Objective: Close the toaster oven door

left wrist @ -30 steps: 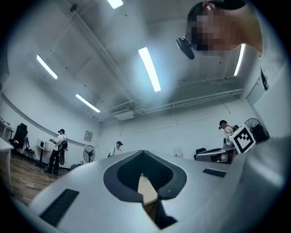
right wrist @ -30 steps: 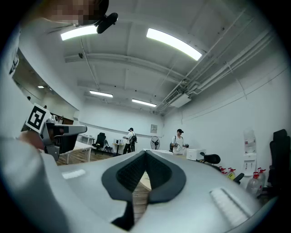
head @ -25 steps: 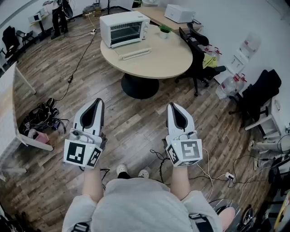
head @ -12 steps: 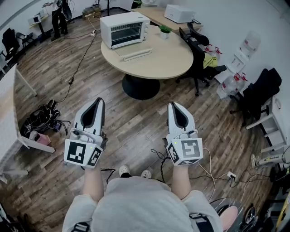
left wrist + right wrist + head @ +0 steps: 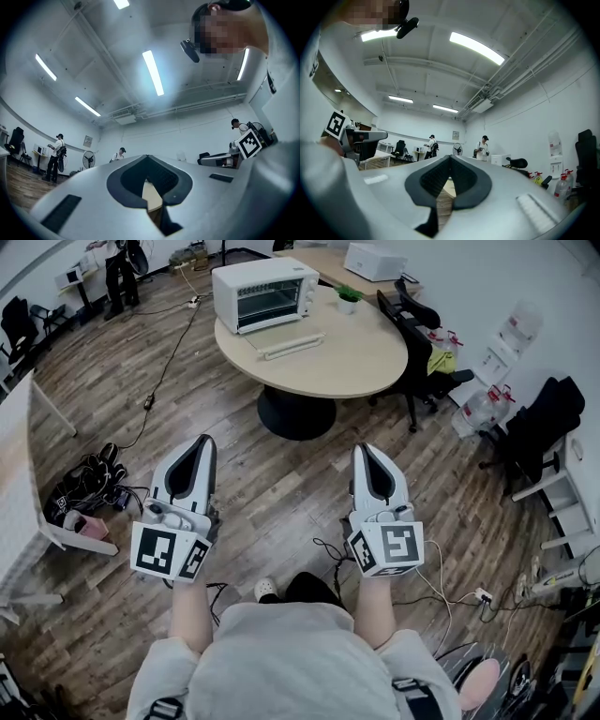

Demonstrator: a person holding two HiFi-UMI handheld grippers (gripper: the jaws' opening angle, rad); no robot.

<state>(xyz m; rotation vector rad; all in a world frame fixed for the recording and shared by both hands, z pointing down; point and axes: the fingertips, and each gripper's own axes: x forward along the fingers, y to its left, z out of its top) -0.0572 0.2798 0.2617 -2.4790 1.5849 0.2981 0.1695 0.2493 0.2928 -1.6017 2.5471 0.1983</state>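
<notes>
The round table (image 5: 347, 362) carries a toaster oven (image 5: 262, 292) (door (image 5: 286, 338) down) and a potted plant (image 5: 348, 299).

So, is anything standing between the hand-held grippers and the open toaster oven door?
Nothing visible. Only wood floor lies between the left hand-held gripper, the right hand-held gripper and the round table. The lowered toaster oven door faces them, with bare tabletop before it.

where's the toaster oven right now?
Head view, top, left of centre: the toaster oven sits at the round table's far left edge, its door open toward the person, a small potted plant to its right.
</notes>
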